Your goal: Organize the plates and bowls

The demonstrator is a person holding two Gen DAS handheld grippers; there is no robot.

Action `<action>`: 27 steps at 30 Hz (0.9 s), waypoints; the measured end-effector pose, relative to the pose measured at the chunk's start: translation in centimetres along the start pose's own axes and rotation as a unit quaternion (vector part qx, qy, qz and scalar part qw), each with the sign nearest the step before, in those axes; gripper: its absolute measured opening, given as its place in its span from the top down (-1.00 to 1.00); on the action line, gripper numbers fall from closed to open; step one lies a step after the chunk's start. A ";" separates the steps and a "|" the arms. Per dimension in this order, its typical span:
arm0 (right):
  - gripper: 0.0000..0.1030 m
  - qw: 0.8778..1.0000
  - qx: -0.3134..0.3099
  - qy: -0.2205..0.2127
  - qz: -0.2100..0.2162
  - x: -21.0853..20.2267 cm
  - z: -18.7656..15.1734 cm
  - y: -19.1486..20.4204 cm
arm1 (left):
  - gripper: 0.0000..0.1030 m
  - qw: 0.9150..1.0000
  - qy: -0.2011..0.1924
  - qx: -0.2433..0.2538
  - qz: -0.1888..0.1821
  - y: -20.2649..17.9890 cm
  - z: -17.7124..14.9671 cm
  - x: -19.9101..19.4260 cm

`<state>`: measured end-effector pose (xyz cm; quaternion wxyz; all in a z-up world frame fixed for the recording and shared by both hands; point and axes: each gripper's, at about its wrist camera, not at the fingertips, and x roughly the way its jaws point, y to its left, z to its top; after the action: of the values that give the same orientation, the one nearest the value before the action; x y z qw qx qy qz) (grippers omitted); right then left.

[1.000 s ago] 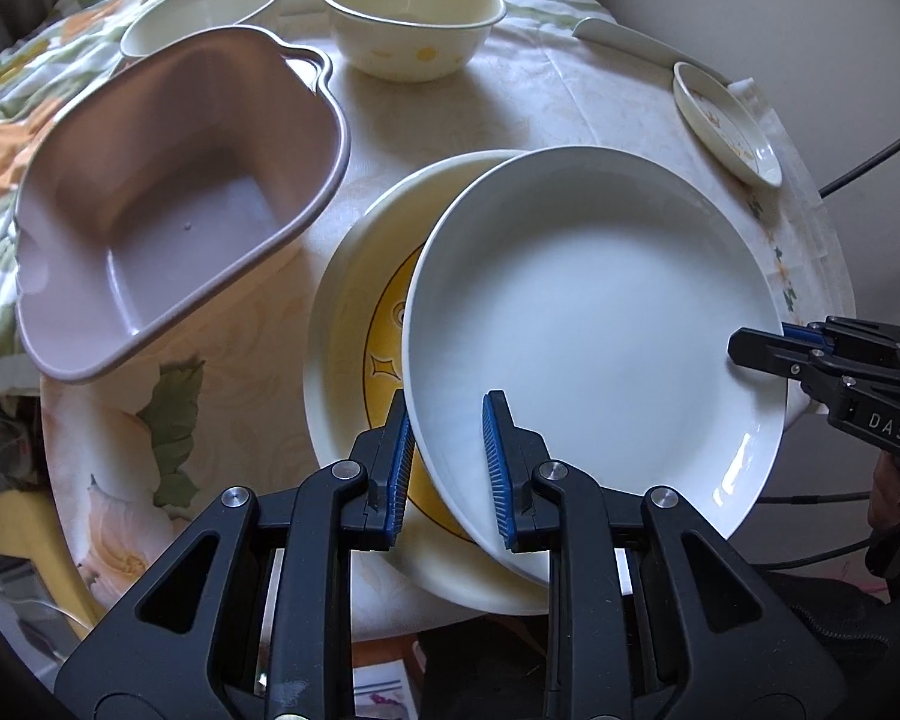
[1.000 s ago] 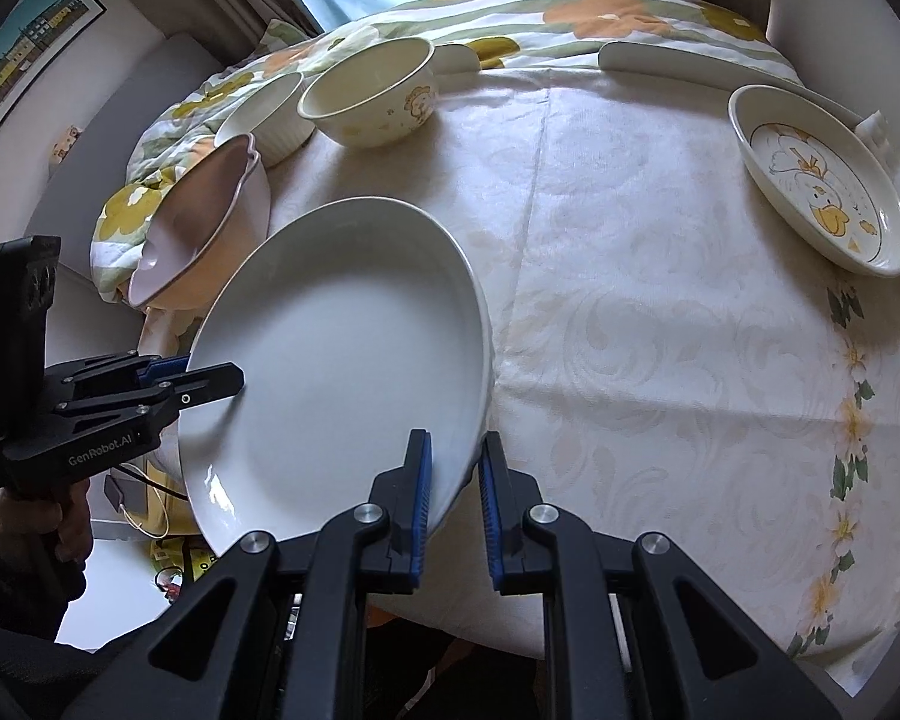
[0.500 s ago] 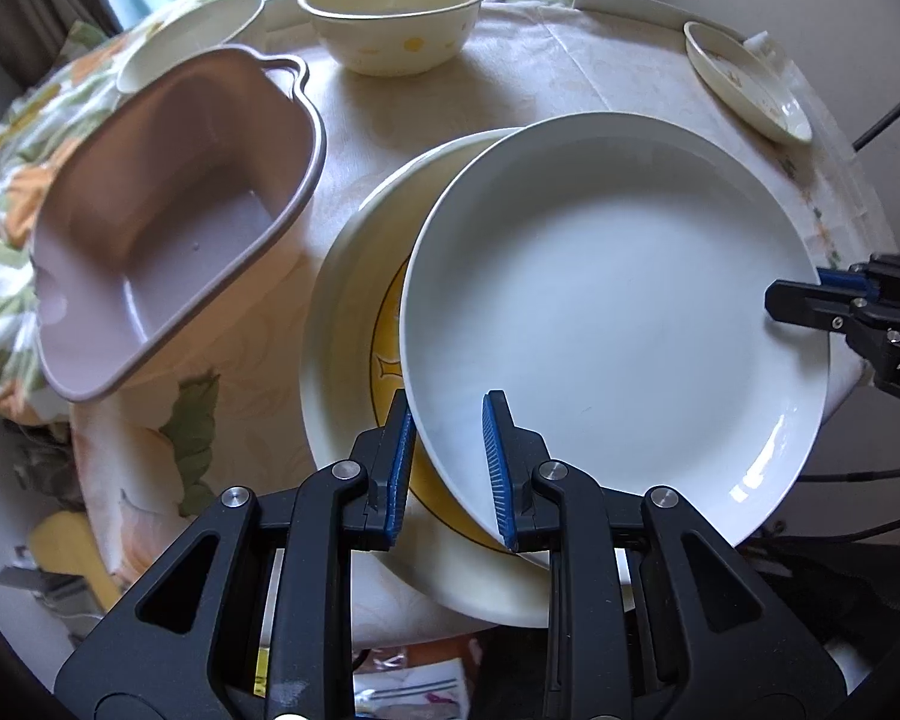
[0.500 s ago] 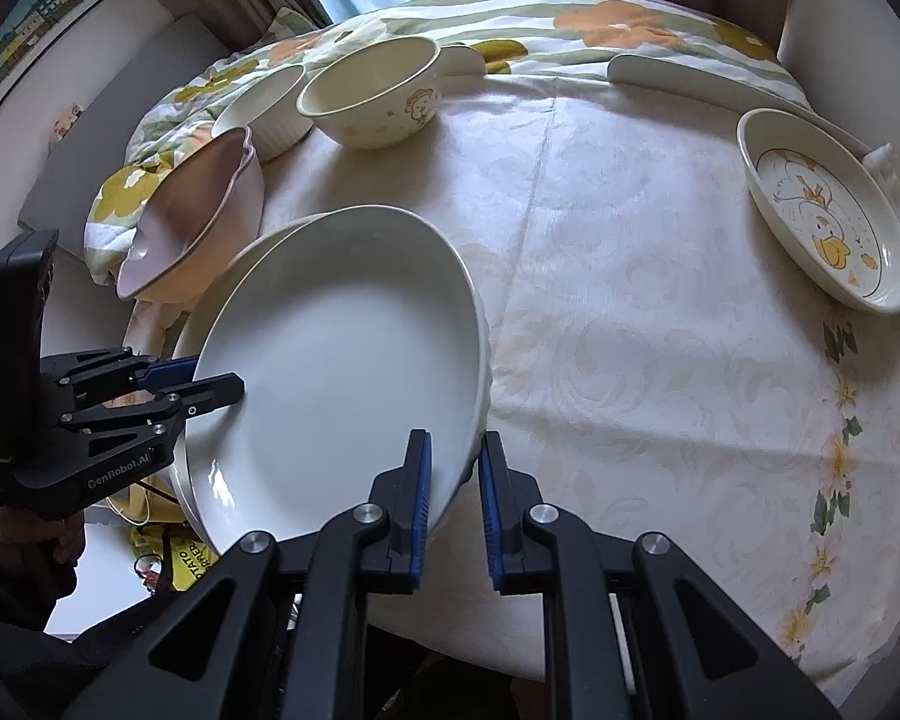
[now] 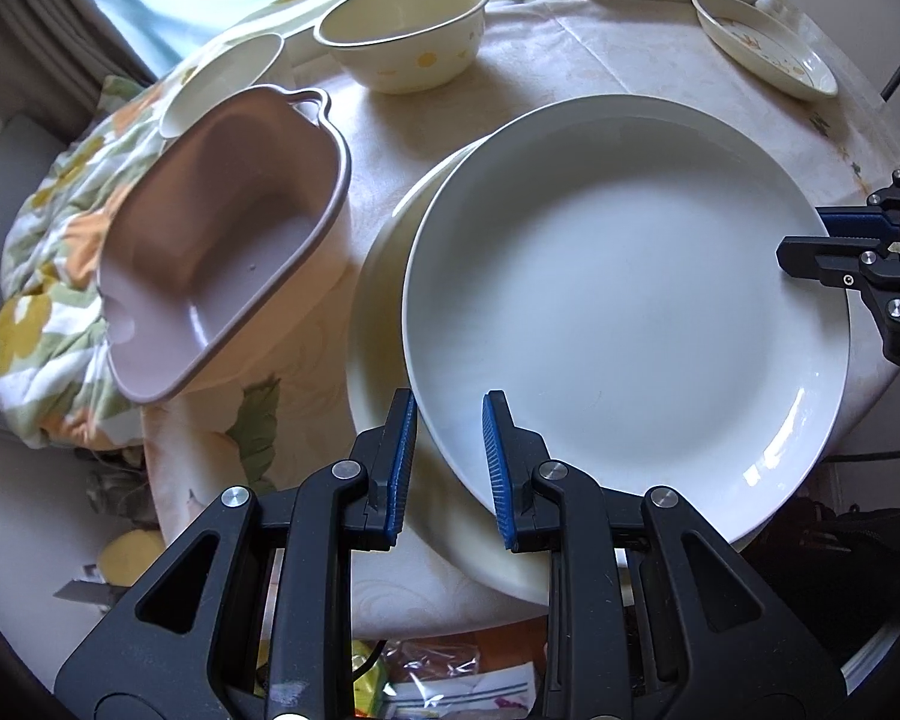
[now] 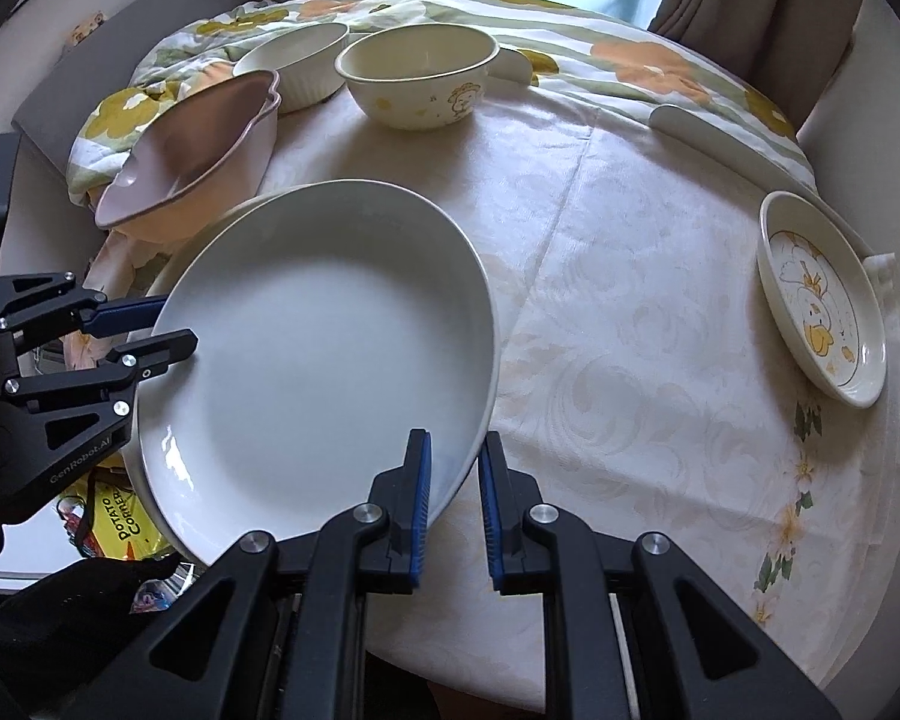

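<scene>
Lower plate [image 5: 384, 276] mostly hidden under white plate [image 5: 624, 312], its pattern covered. Right tongs [image 5: 810, 237] cut by frame edge. Floor packets [image 6: 123, 519] half hidden, unreadable.

Both grippers are black plastic frames with triangular cut-outs behind the jaws. The left gripper [image 5: 447, 468] carries ribbed blue pads and silver pivot screws just behind them, as does the right gripper [image 6: 455, 504]. White "GenRobot.AI" lettering runs along the left one's frame, behind its jaws.
</scene>
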<state>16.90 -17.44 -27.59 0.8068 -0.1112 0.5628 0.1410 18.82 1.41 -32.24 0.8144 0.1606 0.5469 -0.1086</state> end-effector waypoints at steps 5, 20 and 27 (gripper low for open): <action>0.72 0.999 -0.035 0.000 -0.033 0.2 0.1 1.0 | 0.61 1.000 -0.001 -0.006 0.001 0.2 -0.2 -0.3; 0.72 0.997 -0.067 -0.004 -0.044 0.4 0.2 2.2 | 0.61 0.999 -0.007 -0.003 0.031 -0.1 -0.6 -1.1; 0.72 0.998 -0.057 -0.005 -0.037 0.3 0.2 1.9 | 0.61 1.000 -0.008 -0.009 0.022 0.3 -0.4 -1.2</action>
<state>16.50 -15.52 -27.84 0.8065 -0.1775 0.5454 0.1436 18.11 1.89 -31.23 0.8223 0.1648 0.5376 -0.0869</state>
